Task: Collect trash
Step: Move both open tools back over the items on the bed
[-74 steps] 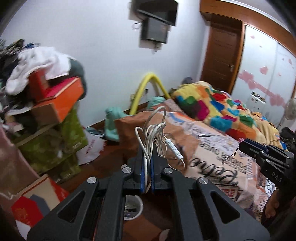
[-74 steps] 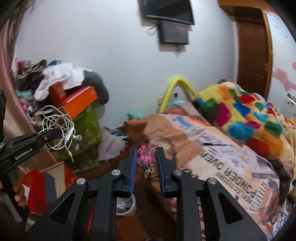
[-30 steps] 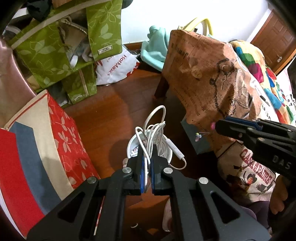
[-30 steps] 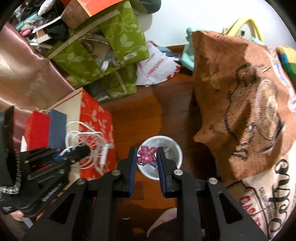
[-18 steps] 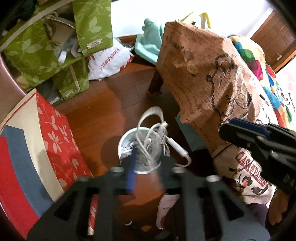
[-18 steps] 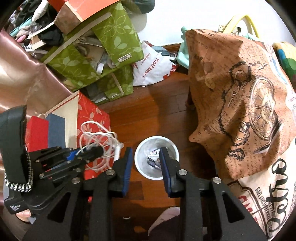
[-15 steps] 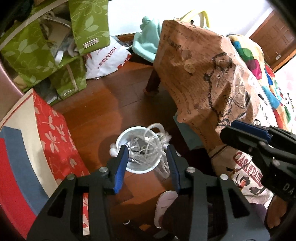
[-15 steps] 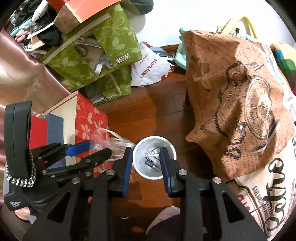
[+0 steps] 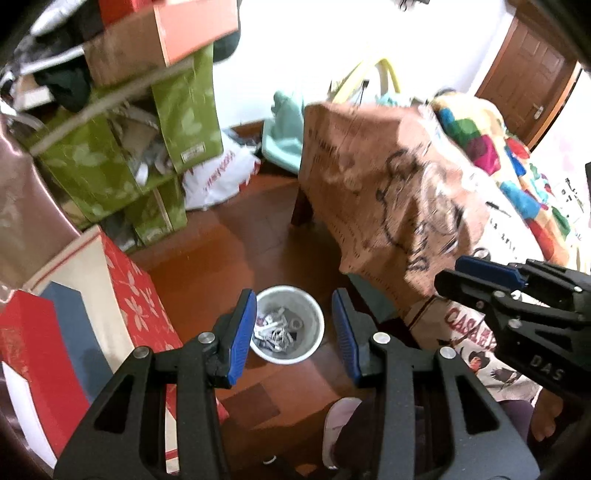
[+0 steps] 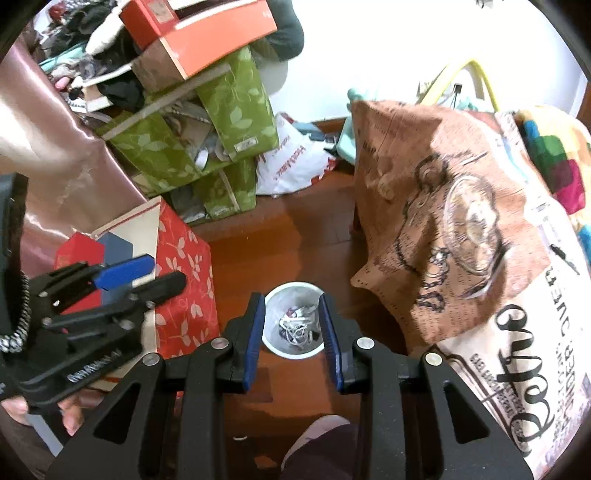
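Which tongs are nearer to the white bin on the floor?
I cannot tell. Left tongs and right tongs both hang open above the white bin, each framing it alike in its own view.

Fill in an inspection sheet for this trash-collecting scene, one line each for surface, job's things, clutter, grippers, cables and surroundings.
Surface: wooden floor, reddish brown, bare between the boxes and the bed.
Job's things: white trash bin upright on the floor, holding a tangle of white earphone cable and small scraps.
Clutter: red floral box left of the bin; stacked green leaf-print boxes; orange shoebox on top; white plastic bag.
Grippers: left gripper and right gripper both open, empty, above the bin.
Cables: only the one in the bin.
Surroundings: bed with printed cover, white wall, wooden door.
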`<state>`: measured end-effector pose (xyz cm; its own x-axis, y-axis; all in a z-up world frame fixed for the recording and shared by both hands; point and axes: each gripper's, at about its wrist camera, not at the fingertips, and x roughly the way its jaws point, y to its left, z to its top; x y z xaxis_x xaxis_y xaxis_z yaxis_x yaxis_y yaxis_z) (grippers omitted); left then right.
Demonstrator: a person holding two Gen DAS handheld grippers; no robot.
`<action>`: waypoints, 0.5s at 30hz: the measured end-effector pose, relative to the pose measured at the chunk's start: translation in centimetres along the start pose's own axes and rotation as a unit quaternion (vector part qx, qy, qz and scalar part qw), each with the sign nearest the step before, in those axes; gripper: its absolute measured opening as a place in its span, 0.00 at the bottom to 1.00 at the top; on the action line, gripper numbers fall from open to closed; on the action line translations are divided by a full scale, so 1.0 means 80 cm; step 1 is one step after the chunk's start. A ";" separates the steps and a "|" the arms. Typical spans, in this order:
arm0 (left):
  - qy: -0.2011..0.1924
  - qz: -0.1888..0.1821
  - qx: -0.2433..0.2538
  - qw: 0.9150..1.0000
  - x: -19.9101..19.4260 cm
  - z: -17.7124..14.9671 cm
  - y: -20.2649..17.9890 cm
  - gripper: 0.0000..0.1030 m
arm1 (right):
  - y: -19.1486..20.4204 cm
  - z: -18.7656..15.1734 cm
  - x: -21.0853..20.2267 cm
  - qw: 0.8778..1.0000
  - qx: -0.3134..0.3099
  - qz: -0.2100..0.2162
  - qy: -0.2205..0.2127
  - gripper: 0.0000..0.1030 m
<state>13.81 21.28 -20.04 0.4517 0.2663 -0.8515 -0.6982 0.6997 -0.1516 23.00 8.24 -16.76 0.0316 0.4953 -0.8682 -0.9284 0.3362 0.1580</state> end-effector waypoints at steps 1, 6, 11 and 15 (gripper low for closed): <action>-0.010 -0.001 0.001 1.000 -0.013 0.001 -0.002 0.40 | 0.000 -0.002 -0.009 1.000 0.000 -0.001 -0.006 0.26; -0.056 -0.005 0.009 0.998 -0.072 0.002 -0.021 0.39 | 0.000 -0.012 -0.057 0.999 0.000 -0.011 -0.043 0.26; -0.107 -0.017 0.024 0.994 -0.127 0.006 -0.053 0.39 | -0.009 -0.024 -0.114 0.996 0.001 -0.025 -0.088 0.27; -0.140 -0.032 0.041 0.989 -0.164 0.008 -0.089 0.40 | -0.021 -0.036 -0.160 0.991 0.006 -0.039 -0.128 0.27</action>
<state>13.23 13.25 -7.50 0.6376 0.3857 -0.6669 -0.6210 0.7696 -0.1486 23.13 -0.98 -7.22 0.1978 0.6539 -0.7302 -0.9148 0.3907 0.1021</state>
